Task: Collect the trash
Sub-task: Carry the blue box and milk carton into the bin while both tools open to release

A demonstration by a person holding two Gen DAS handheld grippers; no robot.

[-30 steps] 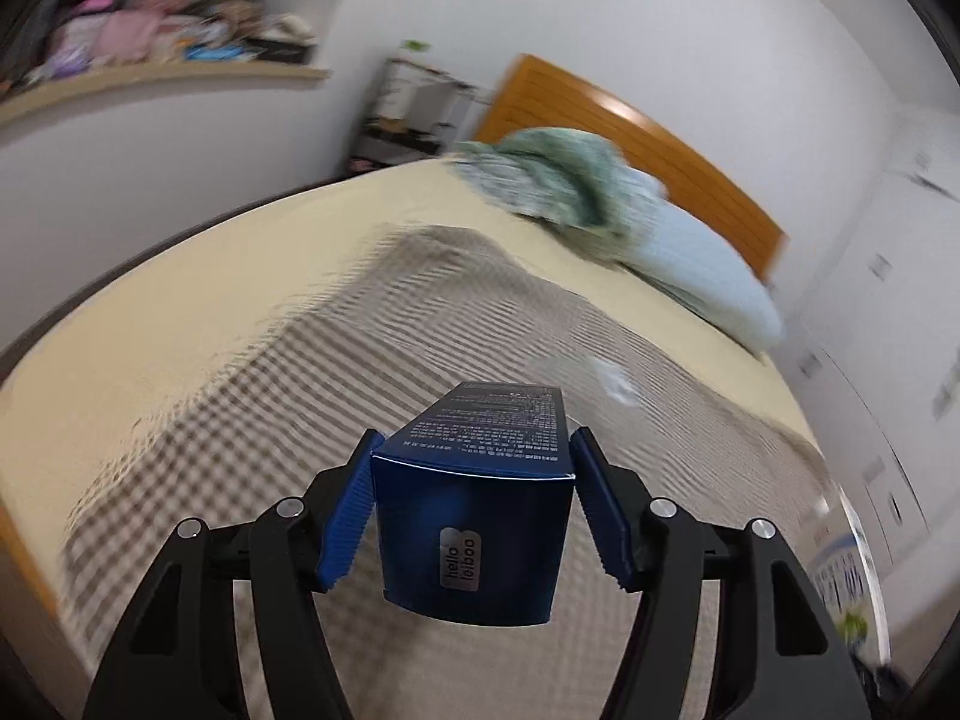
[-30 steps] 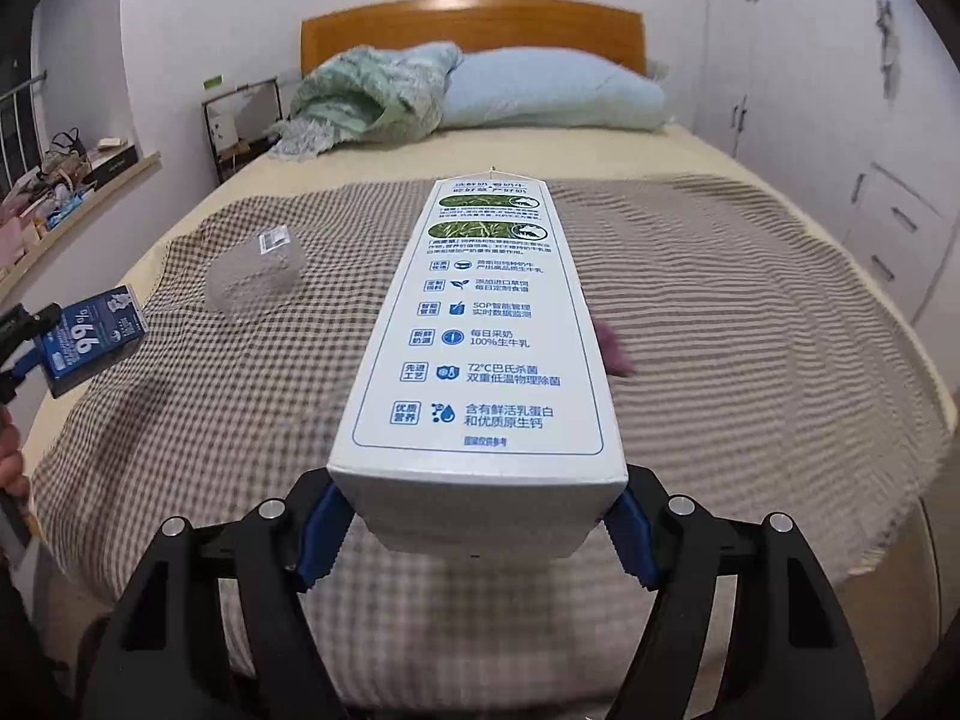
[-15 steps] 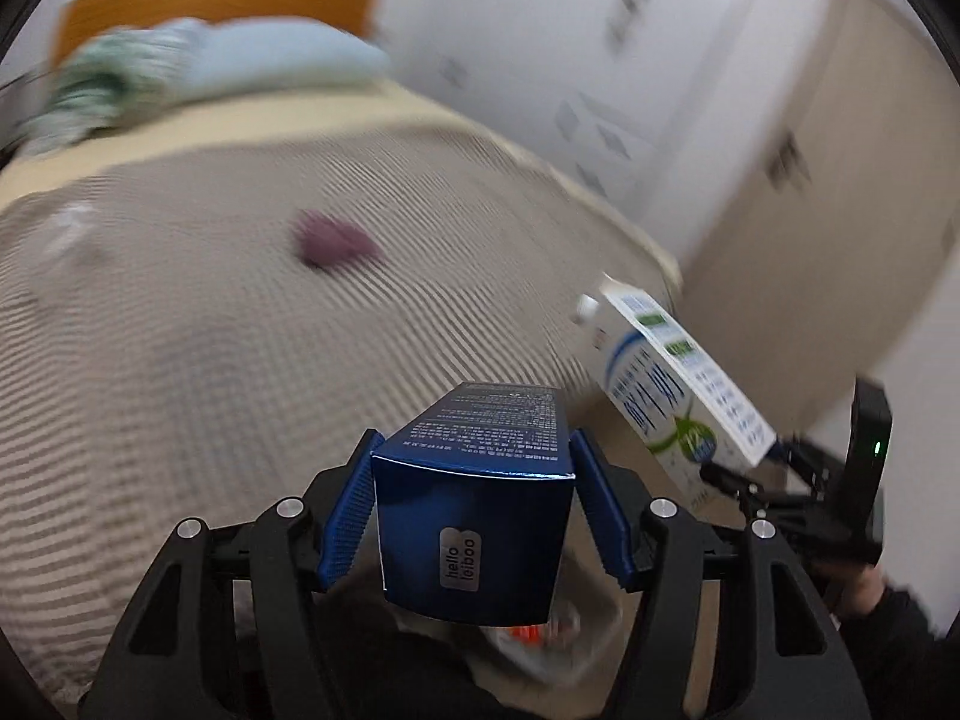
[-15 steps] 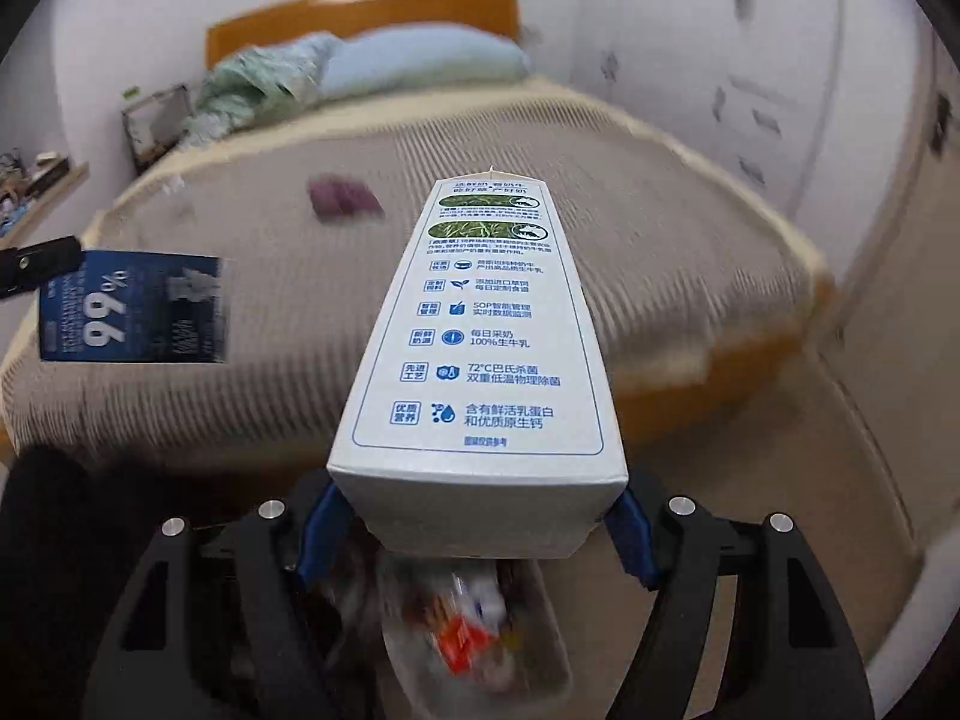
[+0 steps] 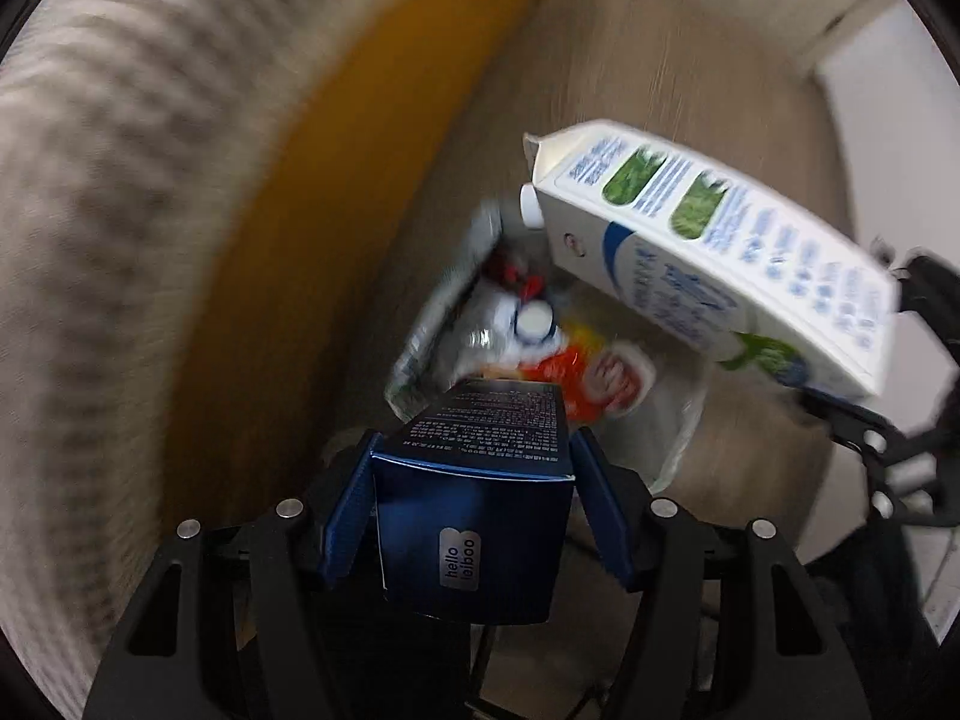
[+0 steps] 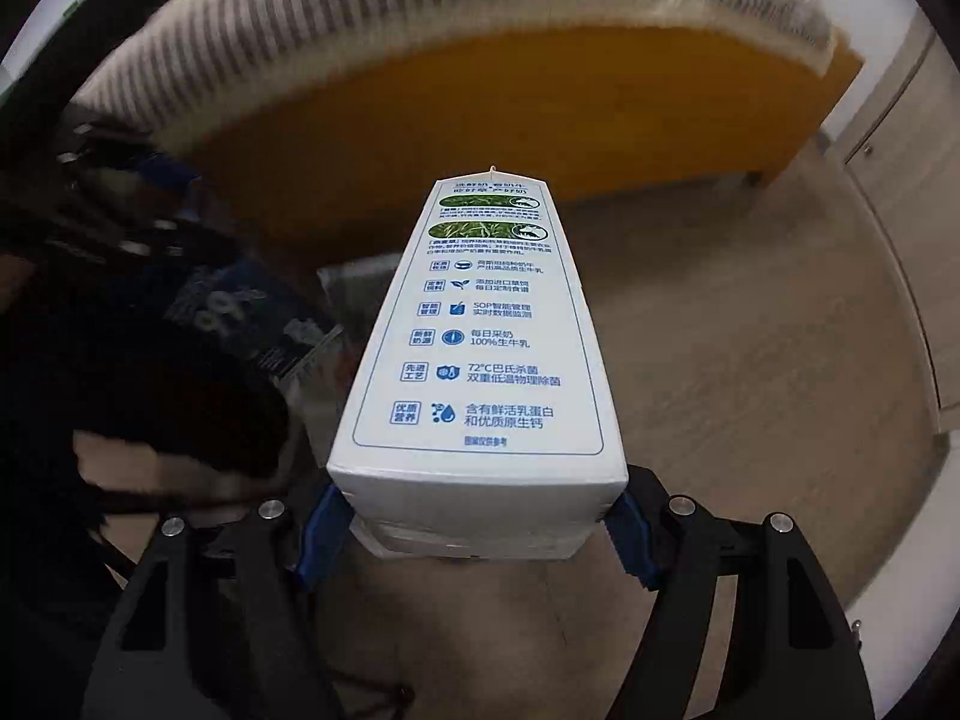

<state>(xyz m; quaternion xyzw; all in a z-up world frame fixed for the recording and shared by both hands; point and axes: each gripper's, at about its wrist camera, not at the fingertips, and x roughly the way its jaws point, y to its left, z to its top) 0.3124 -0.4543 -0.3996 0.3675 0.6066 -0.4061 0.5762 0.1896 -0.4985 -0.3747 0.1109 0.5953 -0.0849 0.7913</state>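
My left gripper (image 5: 474,516) is shut on a dark blue box (image 5: 474,498) and holds it just above a clear trash bin (image 5: 672,420) on the floor. The bin holds a crushed bottle, an orange wrapper and other rubbish. My right gripper (image 6: 474,528) is shut on a tall white milk carton (image 6: 486,354), which also shows in the left wrist view (image 5: 708,246), tilted over the bin from the right. The blue box (image 6: 240,324) appears at the left of the right wrist view, blurred. The bin is mostly hidden behind the carton there.
The bed's orange wooden side board (image 6: 510,114) and the checked blanket edge (image 5: 102,192) hang just beside the bin. Pale wood floor (image 6: 750,360) stretches to the right. White cupboard doors (image 6: 912,192) stand at the far right.
Both grippers have swung down from the bed toward the floor and now point at the trash bin. The box and the carton stay gripped and are closer to the bin.
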